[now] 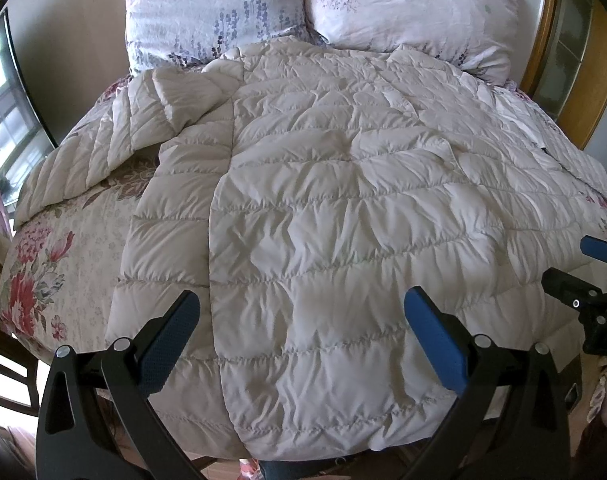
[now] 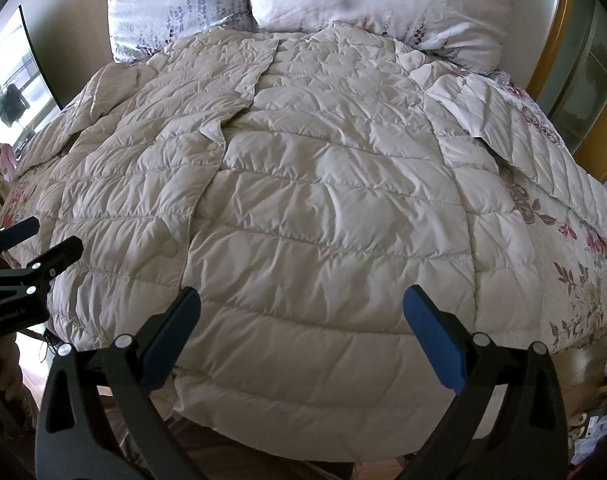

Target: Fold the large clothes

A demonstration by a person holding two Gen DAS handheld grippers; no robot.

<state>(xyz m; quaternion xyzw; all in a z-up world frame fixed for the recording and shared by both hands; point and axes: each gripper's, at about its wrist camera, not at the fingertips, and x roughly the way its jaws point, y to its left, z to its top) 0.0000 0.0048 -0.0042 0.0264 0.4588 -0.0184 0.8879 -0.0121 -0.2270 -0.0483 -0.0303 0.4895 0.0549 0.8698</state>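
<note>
A large cream quilted down coat (image 1: 323,200) lies spread flat, front up, on a bed; it also fills the right wrist view (image 2: 303,208). Its snap-button front opening (image 2: 219,144) runs down the middle. One sleeve (image 1: 103,160) stretches out to the left, the other (image 2: 543,152) to the right. My left gripper (image 1: 301,320) is open and empty, hovering above the coat's hem. My right gripper (image 2: 301,320) is open and empty above the hem further right. Each gripper shows at the edge of the other's view: the right one (image 1: 583,276), the left one (image 2: 43,248).
The coat lies on a floral bedspread (image 1: 43,280). Two pale floral pillows (image 1: 215,12) (image 2: 383,0) lean at the head. A wooden headboard frame (image 1: 543,40) stands at the right. A window (image 1: 7,100) is at the left. The bed's foot edge is just below the grippers.
</note>
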